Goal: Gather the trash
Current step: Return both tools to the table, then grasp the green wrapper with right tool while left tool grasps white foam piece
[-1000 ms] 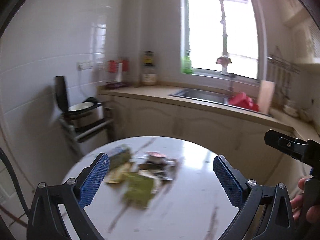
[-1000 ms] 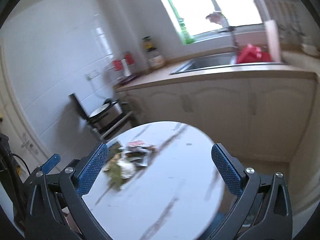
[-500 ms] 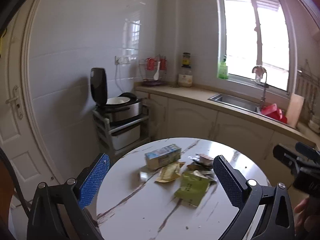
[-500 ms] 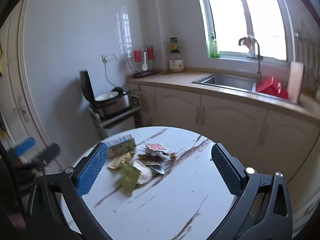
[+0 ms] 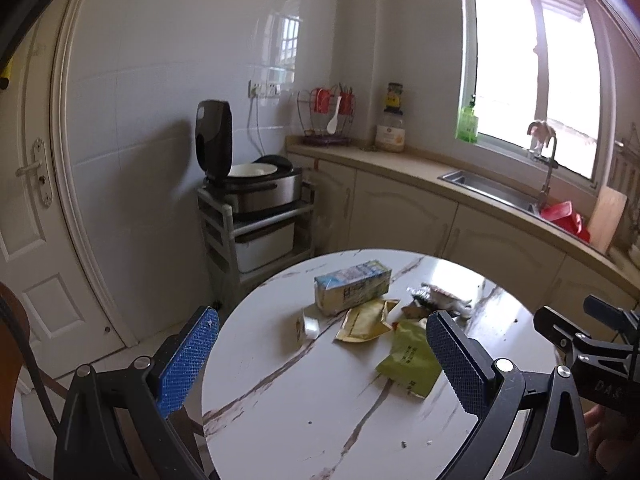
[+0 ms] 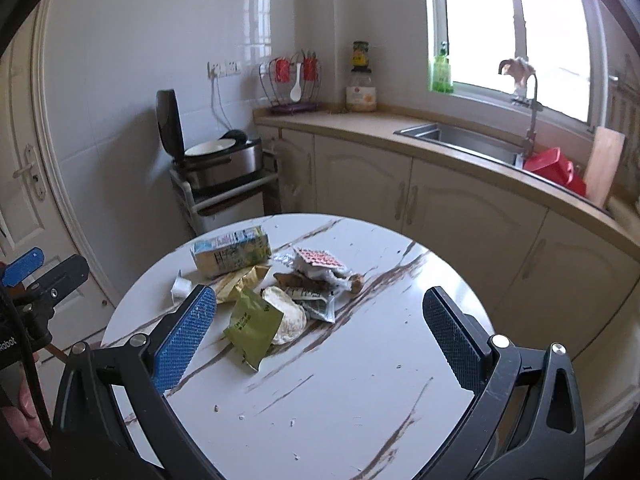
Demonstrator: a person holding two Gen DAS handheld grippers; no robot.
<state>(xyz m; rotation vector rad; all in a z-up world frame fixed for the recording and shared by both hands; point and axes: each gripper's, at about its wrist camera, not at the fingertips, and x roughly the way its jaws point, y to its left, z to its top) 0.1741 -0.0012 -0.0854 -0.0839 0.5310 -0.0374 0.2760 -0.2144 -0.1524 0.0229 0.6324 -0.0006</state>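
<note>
Both grippers hover above the round marble bench [image 6: 360, 380], nothing held. Left gripper [image 5: 320, 364]: jaws wide apart, empty. Right gripper [image 6: 320, 332]: jaws wide apart, empty. The trash sits in one loose cluster on the far left part of the bench top. Items: milk carton [image 6: 230, 254] lying on its side at the far edge; small white cup [image 6: 181, 287] just beside it to the left; yellow wrapper [image 6: 236, 282] touching the carton's near side; green packet [image 6: 252, 324] nearest the grippers, overlapping a white round lid [image 6: 290, 314]; red blister pack [image 6: 318, 258] on top of crumpled foil wrappers [image 6: 316, 300] at the cluster's right. Crumbs are scattered on the near bench surface. Behind: rice cooker [image 5: 256, 188], lid up, and a sink [image 6: 460, 136] under the window.
</note>
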